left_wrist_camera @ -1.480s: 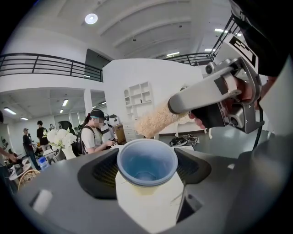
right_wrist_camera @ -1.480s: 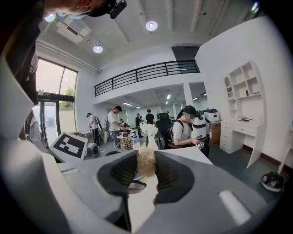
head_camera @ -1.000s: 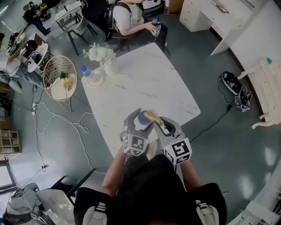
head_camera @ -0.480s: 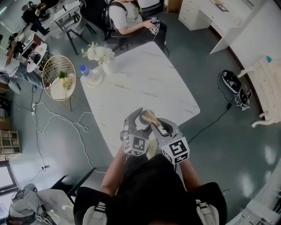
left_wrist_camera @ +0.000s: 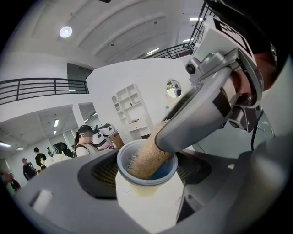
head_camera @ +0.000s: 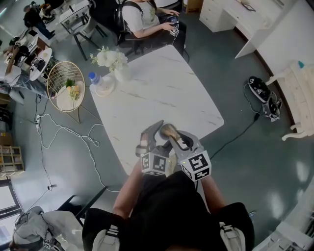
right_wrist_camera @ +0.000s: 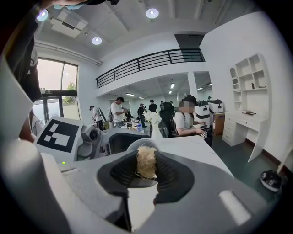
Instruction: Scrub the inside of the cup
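Far left in the head view: a round wire side table (head_camera: 63, 86) on the grey floor, with a white cable (head_camera: 64, 135) trailing below it.

The white marble table (head_camera: 162, 93) fills the middle. At its far left corner stand a blue-capped bottle (head_camera: 95, 78) and, just beside it, a vase of white flowers (head_camera: 112, 60). A seated person (head_camera: 142, 19) is at the table's far end.

At the near edge is the left gripper (head_camera: 155, 133). Its jaws are spread wide, with a ribbed pad pressed to each side of the cup (left_wrist_camera: 143, 186) — cream outside, blue at the rim and within. The cup sits over the near part of the tabletop, its mouth facing up toward that gripper's camera. Whether its base touches the marble cannot be told.

Just right of it is the right gripper (right_wrist_camera: 145, 171), jaws drawn in and pinching a tan fibre scrubber (right_wrist_camera: 145, 161) between the dark pads. In the left gripper view this gripper reaches in from the upper right. The scrubber's free end is down inside the cup — it lies against the inner wall on the left, and some blue bottom shows beside it on the right. The two grippers are close together, fingers nearly touching over the cup.

Far right: a dark object (head_camera: 262, 95) lies on the floor, well apart from the table. A white desk (head_camera: 230, 14) stands in the upper corner.
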`<act>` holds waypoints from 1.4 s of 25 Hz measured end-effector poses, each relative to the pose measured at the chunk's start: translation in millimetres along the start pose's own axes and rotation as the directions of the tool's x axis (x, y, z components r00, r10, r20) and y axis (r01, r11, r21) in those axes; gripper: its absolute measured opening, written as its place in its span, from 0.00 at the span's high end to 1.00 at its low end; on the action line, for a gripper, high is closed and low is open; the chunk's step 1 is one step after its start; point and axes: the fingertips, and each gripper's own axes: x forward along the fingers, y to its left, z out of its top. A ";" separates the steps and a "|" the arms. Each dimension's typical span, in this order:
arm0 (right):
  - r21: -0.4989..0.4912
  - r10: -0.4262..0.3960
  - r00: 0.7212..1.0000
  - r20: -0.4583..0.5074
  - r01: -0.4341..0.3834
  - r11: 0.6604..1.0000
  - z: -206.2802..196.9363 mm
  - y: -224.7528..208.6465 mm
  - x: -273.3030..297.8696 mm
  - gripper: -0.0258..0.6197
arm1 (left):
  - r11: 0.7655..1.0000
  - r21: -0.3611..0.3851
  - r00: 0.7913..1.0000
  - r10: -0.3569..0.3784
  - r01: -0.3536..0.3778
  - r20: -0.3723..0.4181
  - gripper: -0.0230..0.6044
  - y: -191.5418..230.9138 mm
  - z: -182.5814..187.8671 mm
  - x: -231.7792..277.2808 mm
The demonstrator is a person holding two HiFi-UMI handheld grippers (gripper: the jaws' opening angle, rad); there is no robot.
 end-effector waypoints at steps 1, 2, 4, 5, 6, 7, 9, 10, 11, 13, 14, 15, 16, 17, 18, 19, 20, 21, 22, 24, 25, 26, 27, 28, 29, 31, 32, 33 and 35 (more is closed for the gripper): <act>0.001 0.000 1.000 -0.006 0.000 1.000 -1.8 -0.1 0.3 0.79 | 1.000 0.004 1.000 0.000 0.000 -0.001 0.35 -1.7 -0.3 0.1; 0.003 -0.001 1.000 -0.013 0.001 1.000 -3.6 -0.2 0.8 0.79 | 1.000 0.006 1.000 -0.001 0.001 -0.002 0.35 -3.1 -0.9 0.3; 0.005 -0.004 1.000 -0.025 0.004 1.000 -5.8 -0.5 1.8 0.79 | 1.000 0.012 1.000 -0.004 0.004 -0.006 0.35 -5.4 -2.4 0.5; 0.006 -0.004 1.000 -0.030 0.005 1.000 -6.4 -0.3 2.2 0.79 | 1.000 0.017 1.000 -0.004 0.004 -0.008 0.35 -6.2 -2.8 0.2; 0.006 -0.004 0.999 -0.036 0.004 1.000 -7.1 0.4 2.5 0.79 | 1.000 0.022 1.000 -0.004 0.004 -0.009 0.35 -6.8 -2.9 -0.2; 0.006 -0.003 0.999 -0.043 0.003 1.000 -7.7 1.6 2.9 0.79 | 1.000 0.027 1.000 -0.003 0.003 -0.011 0.35 -7.3 -2.9 -0.6; -0.002 0.000 0.999 -0.052 0.000 1.000 -8.1 5.0 4.1 0.79 | 0.999 0.034 1.000 -0.001 0.001 -0.018 0.35 -7.5 -3.9 -1.3; -0.014 0.001 0.998 -0.056 -0.002 1.000 -7.8 7.4 4.8 0.79 | 0.999 0.033 1.000 0.000 0.000 -0.023 0.35 -7.2 -4.9 -1.6; -0.029 0.004 0.998 -0.060 -0.005 1.000 -7.0 10.3 5.4 0.79 | 1.000 0.028 1.000 0.002 -0.001 -0.027 0.35 -6.7 -6.2 -1.9; -0.056 0.013 0.997 -0.071 -0.017 0.998 -6.6 16.3 6.0 0.79 | 1.000 0.009 0.999 0.005 -0.005 -0.032 0.35 -4.8 -8.9 -2.6; -0.061 0.019 0.997 -0.076 -0.024 0.998 -7.3 18.4 6.1 0.79 | 1.000 -0.001 0.999 0.006 -0.006 -0.032 0.35 -3.6 -10.0 -3.0; -0.060 0.025 0.997 -0.079 -0.029 0.998 -8.1 19.5 6.1 0.79 | 1.000 -0.009 0.999 0.007 -0.008 -0.032 0.35 -2.5 -10.9 -3.6; -0.055 0.029 0.996 -0.080 -0.033 0.998 -8.7 19.8 5.8 0.79 | 1.000 -0.014 0.999 0.007 -0.008 -0.032 0.35 -2.2 -11.6 -4.1; -0.052 0.030 0.996 -0.079 -0.034 0.998 -8.9 19.5 5.4 0.79 | 1.000 -0.016 0.999 0.007 -0.008 -0.032 0.35 -2.4 -11.9 -4.7; -0.051 0.027 0.997 -0.076 -0.031 0.998 -8.7 18.5 5.0 0.79 | 1.000 -0.018 1.000 0.007 -0.008 -0.030 0.35 -2.8 -11.7 -5.2; -0.053 0.023 0.997 -0.072 -0.027 0.998 -8.3 17.0 4.6 0.79 | 1.000 -0.021 1.000 0.008 -0.008 -0.027 0.35 -3.0 -11.4 -5.5; -0.054 0.019 0.997 -0.069 -0.023 0.998 -7.9 15.3 4.1 0.79 | 1.000 -0.026 1.000 0.008 -0.009 -0.025 0.35 -2.8 -11.0 -5.8; -0.054 0.014 0.998 -0.069 -0.018 0.998 -7.7 13.3 3.4 0.79 | 0.999 -0.032 1.000 0.008 -0.008 -0.022 0.35 -2.5 -10.6 -5.9; -0.053 0.007 0.998 -0.069 -0.011 0.999 -7.6 10.8 2.6 0.79 | 0.999 -0.037 1.000 0.006 -0.007 -0.020 0.35 -2.4 -10.4 -6.0; -0.047 -0.003 0.998 -0.067 0.000 0.999 -7.4 6.1 1.3 0.79 | 0.999 -0.040 1.000 0.003 -0.004 -0.018 0.35 -2.8 -10.2 -5.7; -0.045 -0.005 0.998 -0.064 0.002 0.999 -6.7 4.8 0.8 0.79 | 0.999 -0.040 1.000 0.002 -0.003 -0.017 0.35 -3.3 -9.8 -5.5; -0.045 -0.006 0.998 -0.061 0.003 0.999 -5.8 4.2 0.3 0.79 | 0.999 -0.039 1.000 0.001 -0.002 -0.015 0.35 -3.8 -9.2 -5.3; -0.046 -0.007 0.998 -0.056 0.004 0.999 -5.1 4.0 -0.2 0.79 | 0.999 -0.038 1.000 0.001 -0.001 -0.013 0.35 -4.3 -8.6 -5.0; -0.046 -0.008 0.999 -0.053 0.005 0.999 -4.8 4.0 -0.8 0.79 | 0.999 -0.038 1.000 0.000 0.000 -0.011 0.35 -4.9 -7.9 -4.9; -0.045 -0.009 0.999 -0.052 0.006 0.999 -5.0 3.9 -1.3 0.79 | 0.999 -0.038 1.000 -0.002 0.001 -0.010 0.35 -5.5 -7.4 -4.6; -0.044 -0.009 0.999 -0.048 0.007 0.999 -4.6 3.4 -1.6 0.79 | 0.999 -0.038 1.000 -0.005 0.005 -0.008 0.35 -6.3 -6.8 -3.9; -0.045 -0.008 0.999 -0.044 0.006 0.999 -3.6 3.3 -1.6 0.79 | 0.999 -0.037 1.000 -0.006 0.006 -0.007 0.35 -6.6 -6.4 -3.5; -0.045 -0.007 0.999 -0.043 0.005 0.999 -2.9 3.6 -1.6 0.79 | 0.999 -0.036 1.000 -0.007 0.007 -0.006 0.35 -6.8 -5.8 -3.2; -0.043 -0.002 0.999 -0.044 0.000 0.999 -2.3 5.6 -1.9 0.79 | 0.999 -0.036 1.000 -0.008 0.008 -0.004 0.35 -7.2 -4.4 -2.9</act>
